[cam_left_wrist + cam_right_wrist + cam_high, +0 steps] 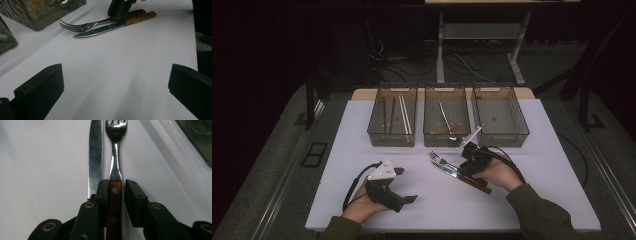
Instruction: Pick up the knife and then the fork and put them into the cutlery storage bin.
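On the surface in front of the middle bin, your right gripper is straddling the fork handle lengthwise, not yet pinching; knife lying alongside; left gripper is resting spread wide.

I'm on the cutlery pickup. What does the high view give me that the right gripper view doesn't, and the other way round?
High view: three clear bins at the back, chopsticks in the left one, a spoon in the middle one, and the left gripper open.
Right gripper view: the right gripper straddles the fork at its wooden handle, with a slim gap at one jaw.
Both: fork and knife lying side by side on the white table.
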`<state>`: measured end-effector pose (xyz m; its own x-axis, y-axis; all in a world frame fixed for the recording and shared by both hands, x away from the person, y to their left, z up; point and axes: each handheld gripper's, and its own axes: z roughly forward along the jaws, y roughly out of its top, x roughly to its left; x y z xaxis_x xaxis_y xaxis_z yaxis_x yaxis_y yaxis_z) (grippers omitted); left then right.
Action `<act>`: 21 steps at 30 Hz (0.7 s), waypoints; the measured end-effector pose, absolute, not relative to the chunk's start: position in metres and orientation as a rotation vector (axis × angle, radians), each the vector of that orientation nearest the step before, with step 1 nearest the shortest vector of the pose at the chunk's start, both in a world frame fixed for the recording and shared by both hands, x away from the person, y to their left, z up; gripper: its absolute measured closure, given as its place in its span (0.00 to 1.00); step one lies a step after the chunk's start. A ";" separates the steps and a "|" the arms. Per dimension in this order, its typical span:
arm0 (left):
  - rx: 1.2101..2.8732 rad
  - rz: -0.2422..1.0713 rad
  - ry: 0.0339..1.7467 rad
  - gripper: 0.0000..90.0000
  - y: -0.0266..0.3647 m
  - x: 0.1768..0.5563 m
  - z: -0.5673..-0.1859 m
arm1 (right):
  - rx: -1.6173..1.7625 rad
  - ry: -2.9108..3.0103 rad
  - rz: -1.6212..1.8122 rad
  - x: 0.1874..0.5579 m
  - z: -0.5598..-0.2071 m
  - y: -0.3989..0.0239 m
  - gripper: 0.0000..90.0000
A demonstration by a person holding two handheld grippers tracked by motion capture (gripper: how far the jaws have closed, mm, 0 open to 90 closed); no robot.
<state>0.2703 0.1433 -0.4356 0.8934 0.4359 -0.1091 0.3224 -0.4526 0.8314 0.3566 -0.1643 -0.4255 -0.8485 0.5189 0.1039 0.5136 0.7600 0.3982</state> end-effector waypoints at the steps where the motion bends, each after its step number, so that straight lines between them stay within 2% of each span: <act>1: 2.080 0.147 0.543 0.00 0.143 0.270 -0.435 | 0.861 2.945 0.632 0.358 -0.425 -0.162 0.81; 21: 2.078 0.146 0.535 0.00 0.142 0.270 -0.435 | 0.828 3.017 0.094 0.371 -0.418 -0.116 0.86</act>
